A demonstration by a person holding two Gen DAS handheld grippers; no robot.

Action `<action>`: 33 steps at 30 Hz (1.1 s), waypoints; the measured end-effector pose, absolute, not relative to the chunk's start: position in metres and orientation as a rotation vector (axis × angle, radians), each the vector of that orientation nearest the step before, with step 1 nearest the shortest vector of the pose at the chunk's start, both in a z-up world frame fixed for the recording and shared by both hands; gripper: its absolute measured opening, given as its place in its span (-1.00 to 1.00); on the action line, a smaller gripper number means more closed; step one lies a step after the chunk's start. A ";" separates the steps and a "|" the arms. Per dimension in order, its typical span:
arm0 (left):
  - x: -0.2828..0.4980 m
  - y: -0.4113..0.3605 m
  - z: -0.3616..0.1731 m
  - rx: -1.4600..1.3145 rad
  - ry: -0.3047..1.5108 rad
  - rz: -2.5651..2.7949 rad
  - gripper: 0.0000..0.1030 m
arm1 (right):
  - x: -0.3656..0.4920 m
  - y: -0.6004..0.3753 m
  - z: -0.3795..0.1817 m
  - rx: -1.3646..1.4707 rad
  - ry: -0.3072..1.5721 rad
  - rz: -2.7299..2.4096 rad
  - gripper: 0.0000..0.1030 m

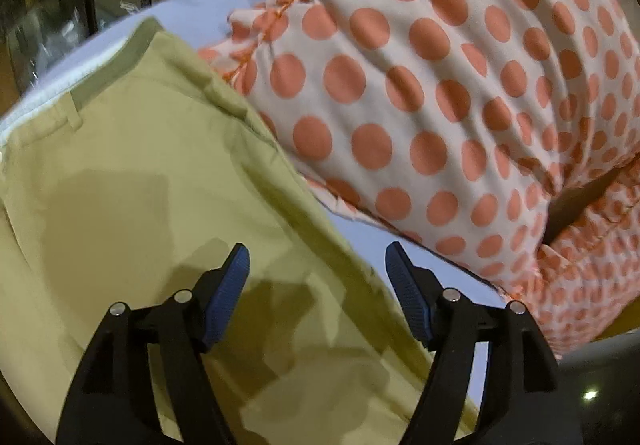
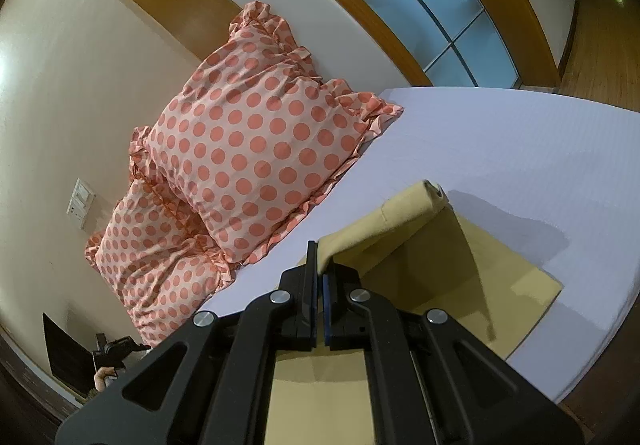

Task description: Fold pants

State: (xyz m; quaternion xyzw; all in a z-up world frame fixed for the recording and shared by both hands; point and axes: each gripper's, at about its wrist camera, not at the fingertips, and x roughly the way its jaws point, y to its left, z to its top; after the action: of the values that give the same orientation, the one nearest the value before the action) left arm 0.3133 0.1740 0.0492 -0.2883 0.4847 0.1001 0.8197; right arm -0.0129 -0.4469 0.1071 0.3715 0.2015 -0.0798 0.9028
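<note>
Tan pants (image 2: 460, 269) lie on a white-sheeted bed (image 2: 540, 149) — polka-dot pillows (image 2: 256, 149) ahead-left of the right hand-held gripper (image 2: 320, 277), which pinches a lifted pants edge — the left hand-held gripper (image 1: 318, 265) hovers spread.

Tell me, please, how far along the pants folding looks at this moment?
Partly done. The tan pants lie spread on the bed sheet. The right gripper is shut on a lifted edge of them, apparently mid-fold. The left gripper hovers open above them. Laying that edge down remains.

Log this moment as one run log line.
task: fold pants | left gripper: open over pants | right gripper: shut on pants, lifted
</note>
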 end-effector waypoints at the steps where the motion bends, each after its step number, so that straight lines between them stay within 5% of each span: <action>1: 0.318 0.175 0.044 -0.644 1.055 0.213 0.35 | -0.013 -0.447 0.107 0.764 0.419 -0.165 -0.97; 5: 0.341 0.168 0.027 -0.589 1.098 0.293 0.25 | -0.014 -0.444 0.108 0.736 0.426 -0.173 -0.97; 7: 0.343 0.165 0.026 -0.521 1.073 0.332 -0.36 | -0.011 -0.443 0.109 0.720 0.427 -0.176 -0.97; 8: 0.346 0.166 0.025 -0.522 1.083 0.333 -0.88 | -0.010 -0.444 0.109 0.723 0.426 -0.172 -0.97; 9: 0.341 0.174 0.025 -0.563 1.075 0.308 -0.93 | -0.009 -0.445 0.108 0.730 0.422 -0.167 -0.97; 17: 0.174 0.208 0.100 -0.521 0.833 0.167 -0.93 | -0.011 -0.461 0.107 0.778 0.390 -0.130 -0.97; 29: 0.014 0.222 0.026 -0.567 0.910 0.153 -0.84 | -0.061 -0.466 0.057 0.812 0.505 -0.239 -0.95; 31: 0.008 0.222 0.027 -0.560 0.895 0.144 -0.82 | -0.069 -0.465 0.061 0.778 0.507 -0.276 -0.77; 33: 0.005 0.218 0.028 -0.547 0.882 0.135 -0.76 | -0.083 -0.467 0.068 0.748 0.482 -0.353 0.15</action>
State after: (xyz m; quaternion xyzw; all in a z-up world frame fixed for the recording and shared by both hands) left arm 0.0053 0.2178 0.0284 -0.2613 0.4212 0.0645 0.8661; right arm -0.0834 -0.4670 0.0677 0.3600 0.2320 -0.1697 0.8876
